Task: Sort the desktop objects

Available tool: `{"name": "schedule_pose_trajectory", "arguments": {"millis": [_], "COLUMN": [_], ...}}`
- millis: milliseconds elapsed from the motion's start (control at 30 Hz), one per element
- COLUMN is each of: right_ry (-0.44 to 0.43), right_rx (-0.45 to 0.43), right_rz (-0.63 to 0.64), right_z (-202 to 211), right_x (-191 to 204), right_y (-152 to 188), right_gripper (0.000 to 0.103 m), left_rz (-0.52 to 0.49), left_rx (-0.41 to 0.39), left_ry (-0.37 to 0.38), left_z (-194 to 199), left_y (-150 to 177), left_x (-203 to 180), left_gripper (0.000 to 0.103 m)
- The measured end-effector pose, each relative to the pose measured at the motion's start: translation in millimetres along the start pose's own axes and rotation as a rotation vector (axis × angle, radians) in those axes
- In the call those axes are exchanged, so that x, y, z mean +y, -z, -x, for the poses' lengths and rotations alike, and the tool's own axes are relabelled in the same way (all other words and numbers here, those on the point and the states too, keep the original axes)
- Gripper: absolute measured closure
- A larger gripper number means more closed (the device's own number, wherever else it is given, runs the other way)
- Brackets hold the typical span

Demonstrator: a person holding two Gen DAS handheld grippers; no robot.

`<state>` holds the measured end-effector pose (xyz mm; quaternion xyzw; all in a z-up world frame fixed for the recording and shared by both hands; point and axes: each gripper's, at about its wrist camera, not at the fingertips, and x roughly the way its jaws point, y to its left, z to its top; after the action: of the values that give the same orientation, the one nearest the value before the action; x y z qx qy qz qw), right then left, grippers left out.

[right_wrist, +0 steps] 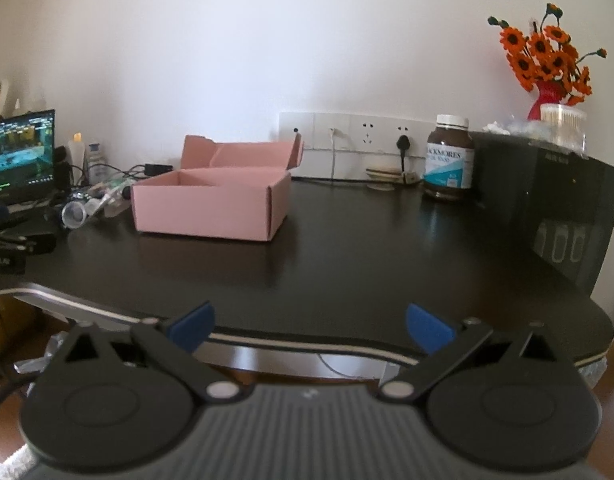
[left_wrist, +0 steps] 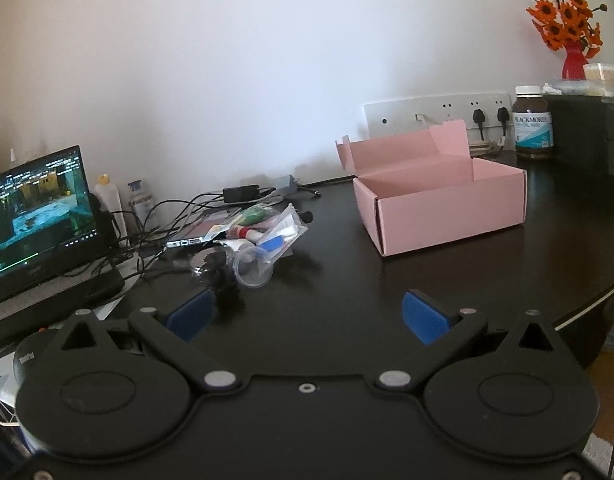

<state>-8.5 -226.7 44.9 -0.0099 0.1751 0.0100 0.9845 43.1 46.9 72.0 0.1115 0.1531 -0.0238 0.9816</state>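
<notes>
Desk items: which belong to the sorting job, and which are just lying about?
Likely part of the job:
pink box, open
clear cup
plastic bag of small items
left gripper and right gripper, both open

Just lying about:
laptop
pill bottle
flower vase
cables

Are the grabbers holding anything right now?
No. The left gripper and right gripper are both open with nothing between their fingers. The pink box sits untouched on the desk.
</notes>
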Motion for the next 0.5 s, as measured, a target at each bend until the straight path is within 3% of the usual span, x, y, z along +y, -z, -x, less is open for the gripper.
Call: {"name": "schedule_pose_trajectory", "arguments": {"millis": [500], "right_ry": [-0.032], "right_rx": [-0.042], "right_rz": [-0.020], "right_z": [0], "right_x": [8], "right_y": [-11], "right_gripper": [0.001], "left_rz": [-0.035], "left_rx": [-0.015], "left_ry": [-0.027], "left_z": [2], "left_y": [-1], "left_x": [-20], "left_gripper": [0.000]}}
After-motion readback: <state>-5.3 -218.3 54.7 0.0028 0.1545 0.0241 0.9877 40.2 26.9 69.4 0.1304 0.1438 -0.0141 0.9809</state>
